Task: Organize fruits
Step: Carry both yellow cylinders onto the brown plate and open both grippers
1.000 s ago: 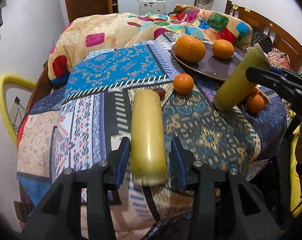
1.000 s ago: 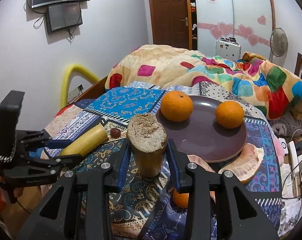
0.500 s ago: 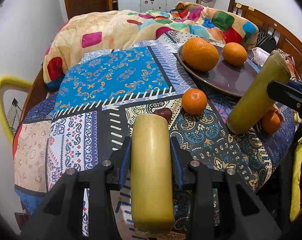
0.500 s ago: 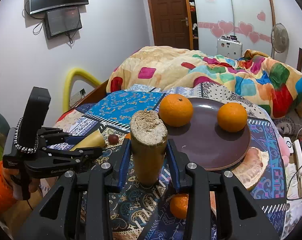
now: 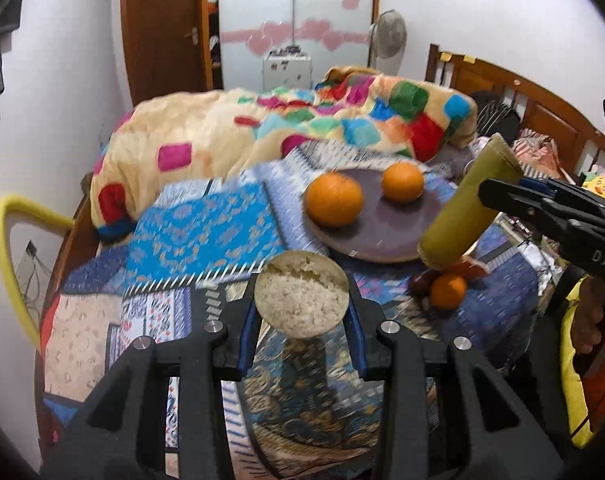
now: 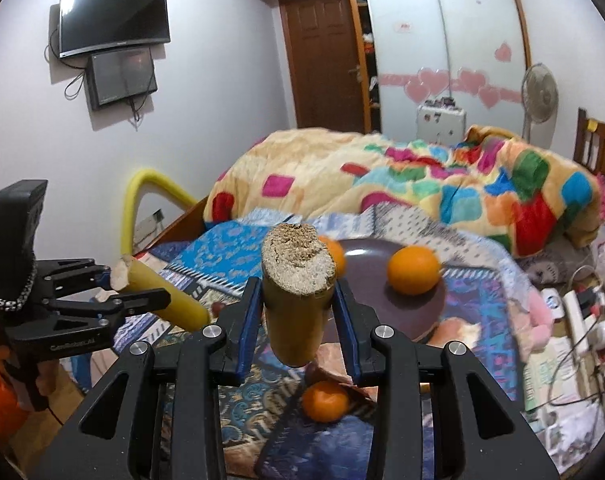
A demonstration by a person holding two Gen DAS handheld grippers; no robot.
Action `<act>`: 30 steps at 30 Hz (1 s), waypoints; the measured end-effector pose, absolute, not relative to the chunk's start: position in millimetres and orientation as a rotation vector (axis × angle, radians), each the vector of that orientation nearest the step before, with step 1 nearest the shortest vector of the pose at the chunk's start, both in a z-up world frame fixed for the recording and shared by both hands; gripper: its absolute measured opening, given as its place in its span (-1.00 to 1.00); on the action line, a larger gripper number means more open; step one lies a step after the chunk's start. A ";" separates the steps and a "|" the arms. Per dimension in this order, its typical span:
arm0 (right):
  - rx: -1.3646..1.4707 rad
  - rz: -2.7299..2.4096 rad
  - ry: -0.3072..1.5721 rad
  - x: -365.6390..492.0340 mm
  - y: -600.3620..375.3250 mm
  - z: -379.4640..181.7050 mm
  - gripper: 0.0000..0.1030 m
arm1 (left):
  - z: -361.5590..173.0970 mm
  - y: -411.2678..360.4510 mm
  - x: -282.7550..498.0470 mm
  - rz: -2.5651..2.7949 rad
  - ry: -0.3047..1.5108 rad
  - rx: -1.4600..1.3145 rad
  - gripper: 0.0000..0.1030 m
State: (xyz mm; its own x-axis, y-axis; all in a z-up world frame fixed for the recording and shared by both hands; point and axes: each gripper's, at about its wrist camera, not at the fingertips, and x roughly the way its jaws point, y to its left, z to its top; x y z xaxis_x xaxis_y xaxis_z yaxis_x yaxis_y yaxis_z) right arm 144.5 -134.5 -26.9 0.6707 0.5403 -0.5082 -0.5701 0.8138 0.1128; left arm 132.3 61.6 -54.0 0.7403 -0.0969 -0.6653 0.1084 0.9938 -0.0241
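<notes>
Here, in the left wrist view, the left gripper clamped a yellow-green stalk piece above the patterned bedspread, its length hidden behind the cut end (blurred), with the plate of oranges near ahead. In the right wrist view, the right gripper pinched a second stalk piece, half hiding one orange; a small orange lay below.

surface: patchwork-patterned blue bedspread | directly on it: round brown plate, small loose orange, crumpled multicoloured blanket
</notes>
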 end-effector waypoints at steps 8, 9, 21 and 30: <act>-0.045 0.578 0.526 154.1 -156.9 -16.2 -0.37 | -38.2 30.4 146.6 -0.176 0.682 0.005 -0.28; -0.039 0.575 0.524 156.2 -160.1 -15.3 -0.37 | -37.6 26.1 149.5 -0.185 0.680 0.003 -0.28; -0.058 0.526 0.539 181.0 -175.5 -24.5 -0.37 | -45.1 -0.5 188.5 -0.225 0.686 0.020 -0.28; -0.091 0.530 0.585 206.5 -169.6 -44.1 -0.37 | -63.3 -7.8 225.1 -0.246 0.724 0.011 -0.28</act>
State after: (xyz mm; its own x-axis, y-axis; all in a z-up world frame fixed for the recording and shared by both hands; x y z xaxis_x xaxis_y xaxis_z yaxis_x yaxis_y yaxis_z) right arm 206.5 -169.6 -44.1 0.7044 0.4508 -0.5483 -0.5013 0.8628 0.0654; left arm 225.1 -7.8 -63.3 0.7216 -0.2188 -0.6568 0.2264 0.9712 -0.0749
